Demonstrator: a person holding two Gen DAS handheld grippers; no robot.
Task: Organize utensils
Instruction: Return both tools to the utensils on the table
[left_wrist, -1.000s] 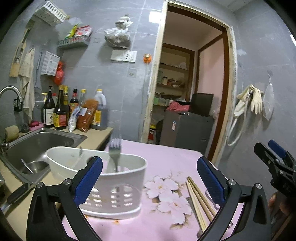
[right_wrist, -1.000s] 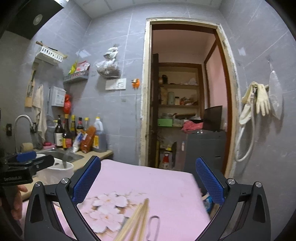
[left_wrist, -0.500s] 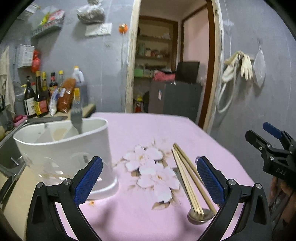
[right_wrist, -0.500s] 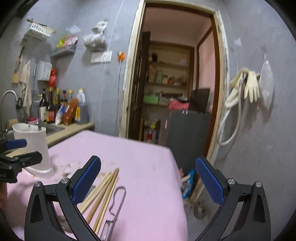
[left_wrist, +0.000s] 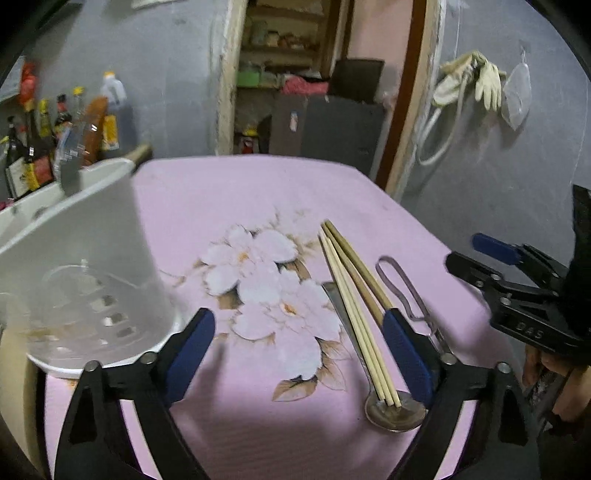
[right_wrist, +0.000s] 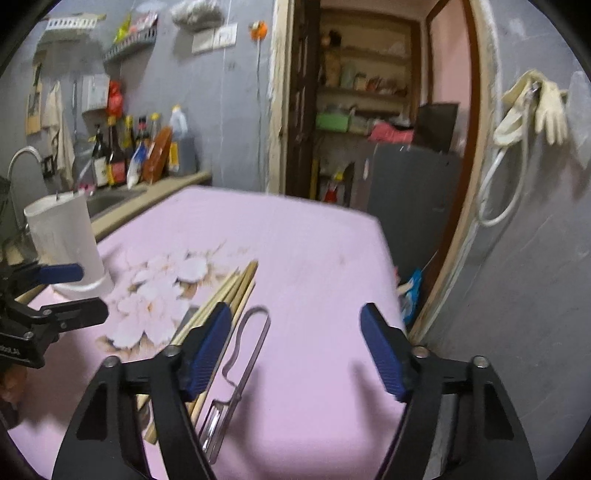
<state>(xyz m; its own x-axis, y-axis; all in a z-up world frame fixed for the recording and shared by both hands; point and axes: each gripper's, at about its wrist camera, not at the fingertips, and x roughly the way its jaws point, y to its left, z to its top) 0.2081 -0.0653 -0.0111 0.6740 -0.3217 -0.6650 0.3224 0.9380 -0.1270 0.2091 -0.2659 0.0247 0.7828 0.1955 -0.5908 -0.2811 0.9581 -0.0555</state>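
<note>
Looking barely started tbh: one fork (left_wrist: 70, 173) sits in the white holder (left_wrist: 85, 266), while chopsticks (left_wrist: 354, 302), spoon (left_wrist: 394, 411) & peeler (right_wrist: 240, 365) lie on the pink table (left_wrist: 236, 199), w/ left gripper (left_wrist: 299, 354) and right gripper (right_wrist: 295, 347) both empty, jaws closing.

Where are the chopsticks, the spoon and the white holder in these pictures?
chopsticks (left_wrist: 354, 295): left wrist view, middle of the sticks.
spoon (left_wrist: 395, 415): left wrist view, on the bowl.
white holder (left_wrist: 85, 258): left wrist view, on the front wall.
</note>
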